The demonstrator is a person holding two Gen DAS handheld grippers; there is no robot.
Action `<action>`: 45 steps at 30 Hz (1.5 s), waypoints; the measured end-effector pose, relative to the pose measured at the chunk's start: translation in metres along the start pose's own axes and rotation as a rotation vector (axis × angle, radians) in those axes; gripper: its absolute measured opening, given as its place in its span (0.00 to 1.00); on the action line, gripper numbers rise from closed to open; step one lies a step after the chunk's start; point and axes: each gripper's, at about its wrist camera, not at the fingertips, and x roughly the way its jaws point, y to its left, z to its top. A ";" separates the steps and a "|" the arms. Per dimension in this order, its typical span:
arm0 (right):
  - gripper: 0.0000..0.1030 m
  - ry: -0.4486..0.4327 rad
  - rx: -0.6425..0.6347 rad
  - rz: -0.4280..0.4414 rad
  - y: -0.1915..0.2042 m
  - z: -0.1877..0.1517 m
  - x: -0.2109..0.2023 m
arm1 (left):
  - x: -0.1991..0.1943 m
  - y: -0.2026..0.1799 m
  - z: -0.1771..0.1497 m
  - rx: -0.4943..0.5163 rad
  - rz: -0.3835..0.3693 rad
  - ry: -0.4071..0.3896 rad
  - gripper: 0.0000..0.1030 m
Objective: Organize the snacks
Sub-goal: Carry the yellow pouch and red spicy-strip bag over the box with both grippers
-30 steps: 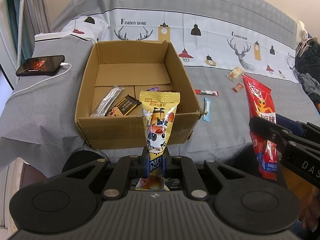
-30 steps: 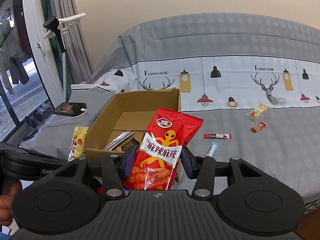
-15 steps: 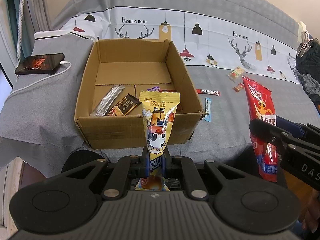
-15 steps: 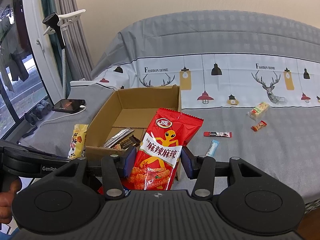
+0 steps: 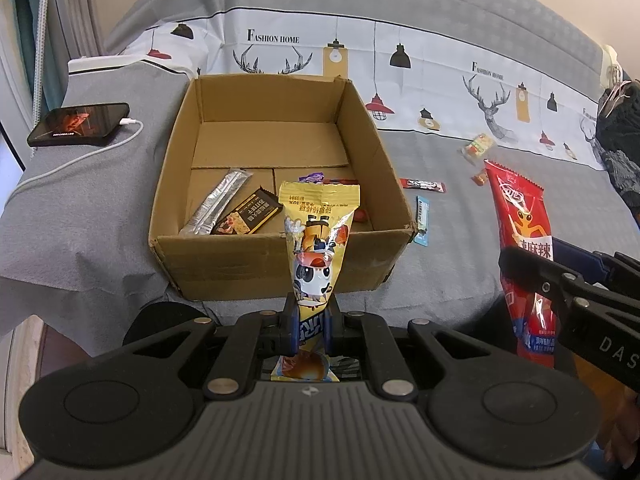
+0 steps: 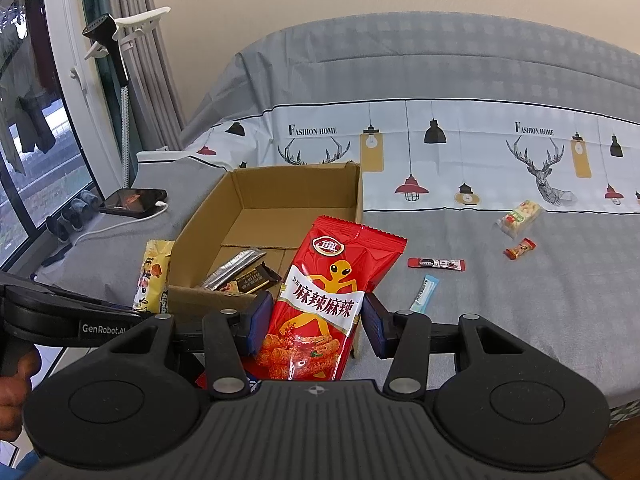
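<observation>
Left gripper (image 5: 311, 330) clamped on yellow snack pouch (image 5: 318, 240), right gripper (image 6: 312, 322) pinching red spicy-strip bag (image 6: 328, 292), both just short of cardboard box (image 5: 280, 268) on bed: clear the near wall, release one at a time.

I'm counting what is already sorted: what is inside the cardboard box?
In the cardboard box lie a silver stick pack, a dark bar wrapper and a purple and a red packet. The yellow snack bag covers part of the floor.
</observation>
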 end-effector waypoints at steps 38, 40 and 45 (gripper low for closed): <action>0.49 0.041 -0.037 0.026 0.017 0.040 0.073 | 0.040 0.045 0.069 -0.087 0.048 -0.028 0.12; 0.49 0.046 -0.037 0.032 0.018 0.043 0.081 | 0.046 0.047 0.076 -0.090 0.052 -0.027 0.12; 0.49 0.059 -0.030 0.044 0.020 0.052 0.104 | 0.063 0.052 0.091 -0.094 0.055 -0.017 0.12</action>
